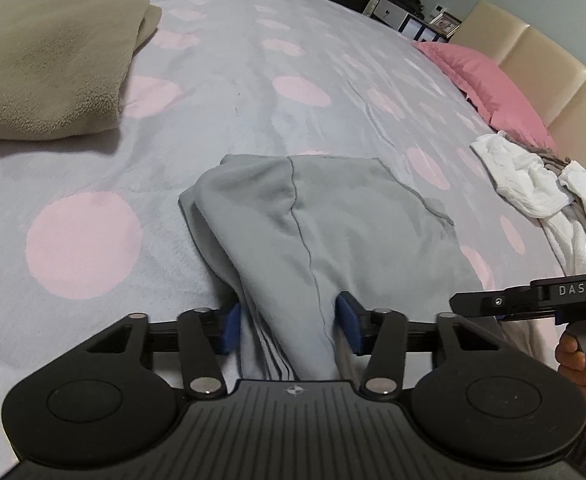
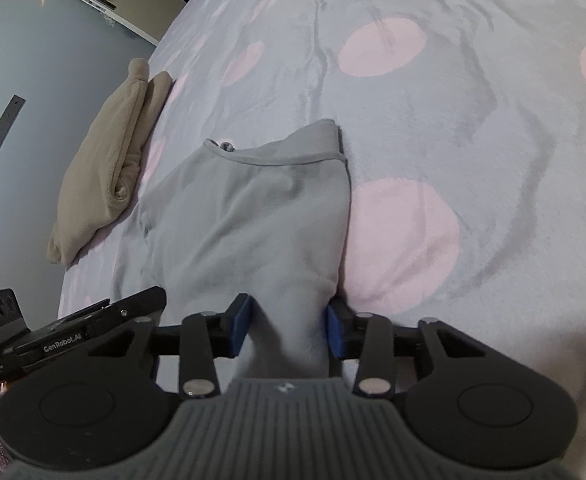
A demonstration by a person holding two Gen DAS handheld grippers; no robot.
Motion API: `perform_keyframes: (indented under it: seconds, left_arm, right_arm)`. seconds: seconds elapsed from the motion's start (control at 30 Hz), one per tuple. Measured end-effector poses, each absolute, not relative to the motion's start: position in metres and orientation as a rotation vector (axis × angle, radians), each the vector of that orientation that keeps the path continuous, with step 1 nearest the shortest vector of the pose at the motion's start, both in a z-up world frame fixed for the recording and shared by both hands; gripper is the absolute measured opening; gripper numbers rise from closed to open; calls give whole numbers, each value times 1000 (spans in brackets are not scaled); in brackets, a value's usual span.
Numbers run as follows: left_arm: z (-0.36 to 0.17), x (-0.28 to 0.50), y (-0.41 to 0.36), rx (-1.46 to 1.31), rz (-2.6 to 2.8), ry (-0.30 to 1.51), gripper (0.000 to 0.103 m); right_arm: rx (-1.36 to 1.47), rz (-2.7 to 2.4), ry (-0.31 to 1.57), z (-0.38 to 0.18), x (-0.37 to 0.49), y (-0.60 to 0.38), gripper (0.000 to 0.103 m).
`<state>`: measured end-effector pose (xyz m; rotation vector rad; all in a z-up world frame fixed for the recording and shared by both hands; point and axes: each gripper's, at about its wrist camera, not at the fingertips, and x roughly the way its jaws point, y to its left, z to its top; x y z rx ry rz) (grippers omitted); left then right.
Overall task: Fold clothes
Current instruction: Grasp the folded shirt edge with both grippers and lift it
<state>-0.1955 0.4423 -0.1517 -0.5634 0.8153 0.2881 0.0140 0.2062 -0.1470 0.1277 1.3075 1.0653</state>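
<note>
From the left wrist view, the left gripper (image 1: 289, 322) has its blue pads squeezed on a bunched edge of the grey garment (image 1: 333, 216), which lies partly folded on the bed cover (image 1: 213, 64) with pink dots. The right gripper (image 1: 505, 304) shows at the right side, held by a hand (image 1: 577, 356), close beside the left one. A beige blanket (image 1: 49, 60) sits far off at the top left, a pink pillow (image 1: 489, 80) at the right, and a heap of white clothes (image 1: 529, 180) near it. From the right wrist view, the right gripper (image 2: 288, 330) also pinches the near edge of the grey garment (image 2: 253, 208), cloth pulled tight between its pads, and the far hem lies flat on the bed cover (image 2: 453, 120). The left gripper (image 2: 73, 332) is just to the left. I think both tools have grabbed the near edge to make a fold. Next they likely need to lift together and carry that edge over to the far hem, keeping it even so the cloth does not slip
</note>
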Motion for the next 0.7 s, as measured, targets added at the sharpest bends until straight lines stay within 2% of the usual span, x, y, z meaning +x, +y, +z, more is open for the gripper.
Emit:
perform_keyframes:
  seconds: [0.07,0.2,0.47,0.7]
  left_arm:
    - [-148,-197,441,-566,278,801,27]
    - [-139,-200,436,-538,277,785,23]
    - [-104,-234,434,-520,296,699,22]
    - [-63,-295,449,-490,377,647,22]
  right_arm:
    - [139,1076,1300,-145,14,204,29]
    - [138,1108,1270,-132,11,202,20]
    - [137,1198,1162,-88,-15,202,19]
    - [140,1312,1110,-54,-60,229,19]
